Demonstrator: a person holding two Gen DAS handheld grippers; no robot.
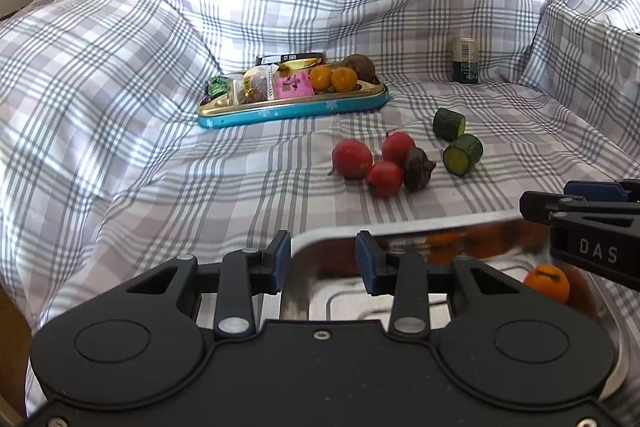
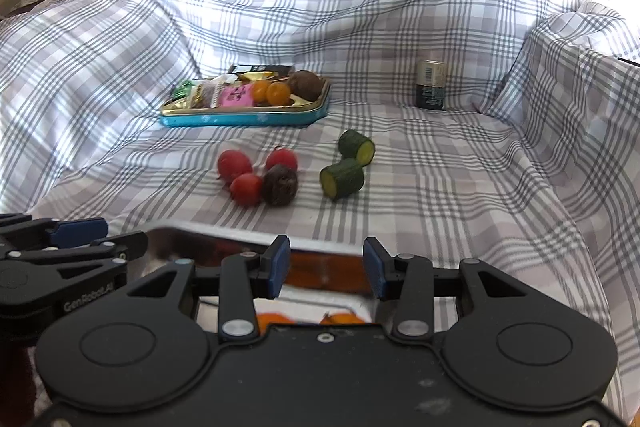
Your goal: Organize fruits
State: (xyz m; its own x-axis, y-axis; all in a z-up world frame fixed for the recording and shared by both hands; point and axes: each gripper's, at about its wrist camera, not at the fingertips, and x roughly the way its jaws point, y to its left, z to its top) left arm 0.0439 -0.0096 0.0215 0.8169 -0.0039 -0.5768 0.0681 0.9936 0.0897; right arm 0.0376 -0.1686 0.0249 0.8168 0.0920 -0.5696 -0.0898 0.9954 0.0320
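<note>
Left gripper [image 1: 323, 263] spread, empty | right gripper [image 2: 326, 265] spread, empty | steel tray [image 1: 400, 227] below holds tangerine [image 1: 547, 282] | risk: radishes [image 1: 370, 161] roll off rumpled cloth [image 1: 200, 187] if nudged

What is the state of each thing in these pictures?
left gripper: open, empty
right gripper: open, empty
metal tray: holds an orange fruit
blue tin: open, filled with snacks and fruit
cucumber pieces: cut, lying on the cloth
green can: upright

Checked cloth [image 1: 160, 131] — perhaps a small tin [image 1: 465, 61]
</note>
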